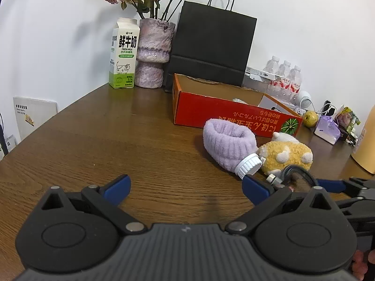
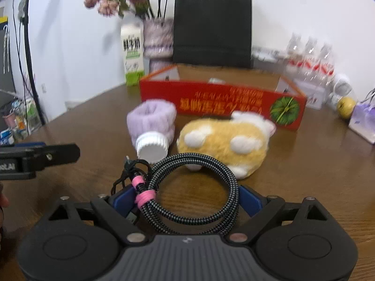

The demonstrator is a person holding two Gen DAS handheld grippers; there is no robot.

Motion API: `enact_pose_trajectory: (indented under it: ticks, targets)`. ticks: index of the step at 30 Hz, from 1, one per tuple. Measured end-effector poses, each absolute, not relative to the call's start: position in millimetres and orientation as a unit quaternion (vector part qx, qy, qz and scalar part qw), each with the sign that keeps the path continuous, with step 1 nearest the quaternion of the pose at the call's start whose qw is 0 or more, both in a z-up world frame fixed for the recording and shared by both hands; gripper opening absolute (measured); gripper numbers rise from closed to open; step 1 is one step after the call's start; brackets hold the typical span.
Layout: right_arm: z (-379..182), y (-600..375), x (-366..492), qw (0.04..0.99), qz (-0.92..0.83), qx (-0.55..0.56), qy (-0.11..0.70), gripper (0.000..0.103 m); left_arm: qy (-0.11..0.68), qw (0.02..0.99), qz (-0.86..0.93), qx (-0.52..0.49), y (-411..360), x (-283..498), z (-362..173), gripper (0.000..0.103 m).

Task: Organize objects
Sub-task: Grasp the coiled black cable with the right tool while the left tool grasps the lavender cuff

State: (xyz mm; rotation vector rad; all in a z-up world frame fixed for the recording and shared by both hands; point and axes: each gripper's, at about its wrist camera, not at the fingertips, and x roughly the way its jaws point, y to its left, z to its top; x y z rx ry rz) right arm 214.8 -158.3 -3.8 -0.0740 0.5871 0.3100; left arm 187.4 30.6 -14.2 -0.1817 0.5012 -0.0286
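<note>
A coiled braided cable (image 2: pixel 187 194) tied with a pink band lies between the blue fingers of my right gripper (image 2: pixel 187 201), which is shut on it just above the table. It also shows in the left wrist view (image 1: pixel 297 175). My left gripper (image 1: pixel 185 187) is open and empty over bare table. A bottle in a purple fuzzy sleeve with a white cap (image 1: pixel 230 146) (image 2: pixel 152 128) lies beside a yellow plush toy (image 1: pixel 286 155) (image 2: pixel 225 140). Behind them stands an open red cardboard box (image 1: pixel 211 112) (image 2: pixel 211 98).
At the back stand a milk carton (image 1: pixel 123 53), a vase of dried roses (image 1: pixel 153 53), and a black paper bag (image 1: pixel 211 46). Water bottles (image 1: pixel 284 79), an apple (image 1: pixel 310 118) and small clutter sit at the right. The wooden table (image 1: pixel 105 140) spreads to the left.
</note>
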Motion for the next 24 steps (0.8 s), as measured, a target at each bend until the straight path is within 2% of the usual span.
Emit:
enact_pose_trajectory:
  ticks: [7,24]
  targets:
    - [8.3,-163.1,188.3,0.968,0.123,-0.077,0.205,0.092,0.256,0.963,-0.01,-0.086,28.5,190.7,-16.3,0.103]
    - [11.9,-243.6,192.7,0.985,0.038,-0.019,0.168,0.092,0.238,0.967,-0.011,-0.085,-29.2,223.7,-7.1,0.103]
